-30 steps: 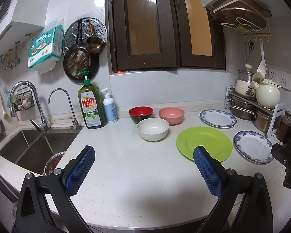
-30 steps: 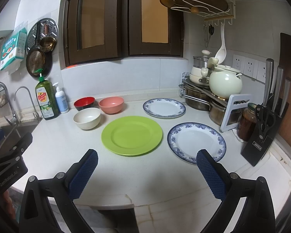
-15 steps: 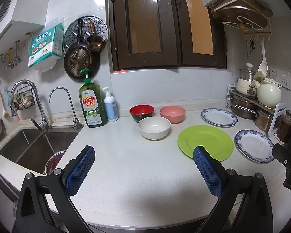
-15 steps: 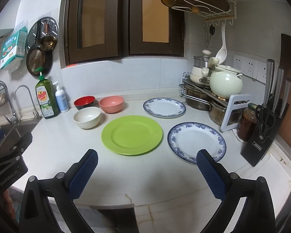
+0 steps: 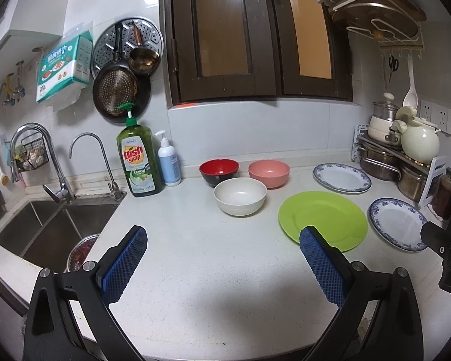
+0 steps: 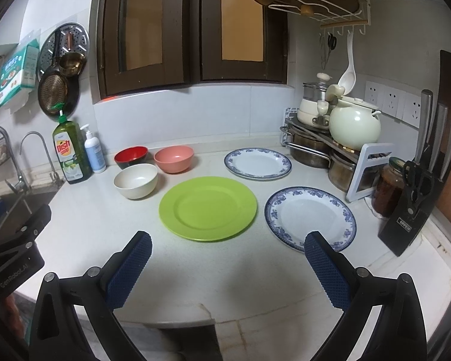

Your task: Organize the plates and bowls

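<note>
Hovering over the near edge of the table [image 5: 195,270], the left gripper [image 5: 222,263] has its blue pads spread wide apart with nothing between them, and the right gripper [image 6: 225,266] is just the same, parted and empty.

Ahead of the right gripper lies the green plate [image 6: 208,208], and just off its right pad the nearer blue-rimmed plate [image 6: 310,217]; a second blue-rimmed plate [image 6: 258,163] sits farther back. Ahead of the left gripper, well apart from it, the white bowl [image 5: 240,196] stands in front of the red bowl [image 5: 219,171] and the pink bowl [image 5: 269,173], the three close together (none stacked, so I'd say nothing is sorted yet).

What worries me is the plates: they lie flat on the table, so a pad may slide over a rim instead of getting under it and shove the plate along. The nearer blue-rimmed plate is close to the jar [image 6: 388,191] and knife block [image 6: 412,207], and a push could knock it into them. The bowls look smooth, so a pinch on one wall might slip.
</note>
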A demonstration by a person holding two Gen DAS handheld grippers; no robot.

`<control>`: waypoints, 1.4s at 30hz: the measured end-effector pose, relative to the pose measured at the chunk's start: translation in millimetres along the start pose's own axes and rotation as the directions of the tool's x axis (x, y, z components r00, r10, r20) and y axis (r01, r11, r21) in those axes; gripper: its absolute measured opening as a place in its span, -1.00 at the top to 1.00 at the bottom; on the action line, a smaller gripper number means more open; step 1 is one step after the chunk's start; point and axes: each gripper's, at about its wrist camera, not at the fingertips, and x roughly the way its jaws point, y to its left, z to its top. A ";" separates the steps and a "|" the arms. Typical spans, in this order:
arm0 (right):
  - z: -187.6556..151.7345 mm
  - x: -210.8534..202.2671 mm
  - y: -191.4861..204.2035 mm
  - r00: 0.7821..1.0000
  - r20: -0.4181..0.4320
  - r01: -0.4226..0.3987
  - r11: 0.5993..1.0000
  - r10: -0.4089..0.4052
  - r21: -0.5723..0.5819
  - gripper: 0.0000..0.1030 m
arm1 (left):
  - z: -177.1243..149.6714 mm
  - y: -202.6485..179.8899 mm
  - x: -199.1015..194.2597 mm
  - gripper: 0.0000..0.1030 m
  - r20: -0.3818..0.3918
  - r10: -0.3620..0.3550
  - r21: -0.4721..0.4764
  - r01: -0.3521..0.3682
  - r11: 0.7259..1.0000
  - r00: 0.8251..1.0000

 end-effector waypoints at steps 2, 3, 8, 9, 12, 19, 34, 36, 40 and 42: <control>1.8 6.0 2.5 1.000 -0.008 0.003 1.000 -0.003 0.005 -0.99 | 1.9 2.0 8.6 -1.00 -0.014 -0.010 0.004 0.010 1.000 1.000; 2.5 8.6 5.2 1.000 -0.010 0.008 1.000 -0.008 0.006 -0.99 | 3.5 3.5 14.0 -1.00 -0.019 -0.016 0.008 0.017 1.000 1.000; 7.1 31.5 16.9 0.999 -0.043 0.024 1.000 -0.024 0.002 -0.99 | 13.9 6.7 41.8 -1.00 -0.030 -0.067 0.048 0.069 0.997 0.997; 8.8 37.9 18.5 0.998 -0.054 0.022 1.000 -0.022 0.007 -0.99 | 17.8 6.8 50.5 -1.00 -0.030 -0.082 0.062 0.084 0.995 0.996; 14.3 57.6 21.0 0.996 -0.086 0.021 0.999 -0.019 0.027 -0.99 | 28.2 5.5 72.7 -1.00 -0.032 -0.127 0.092 0.130 0.987 0.991; 34.0 97.3 23.9 0.992 -0.095 0.090 0.995 -0.085 0.051 -0.98 | 40.5 -4.9 120.2 -0.98 -0.079 -0.200 0.110 0.208 0.972 0.977; 62.3 193.4 -5.5 0.987 -0.159 0.006 0.999 -0.013 -0.045 -0.75 | 41.5 -68.5 201.2 -0.68 -0.211 -0.189 0.101 0.213 0.972 0.959; 61.4 207.5 -9.9 0.984 -0.181 -0.011 0.999 0.002 -0.048 -0.72 | 37.1 -77.3 214.6 -0.64 -0.246 -0.184 0.097 0.213 0.972 0.952; 57.2 239.0 -16.3 0.971 -0.237 -0.048 0.996 0.030 -0.070 -0.56 | 26.4 -92.3 236.7 -0.50 -0.306 -0.186 0.095 0.225 0.970 0.934; 54.5 252.5 -19.6 0.964 -0.265 -0.055 0.996 0.034 -0.074 -0.53 | 20.8 -99.7 247.3 -0.45 -0.338 -0.183 0.097 0.228 0.969 0.923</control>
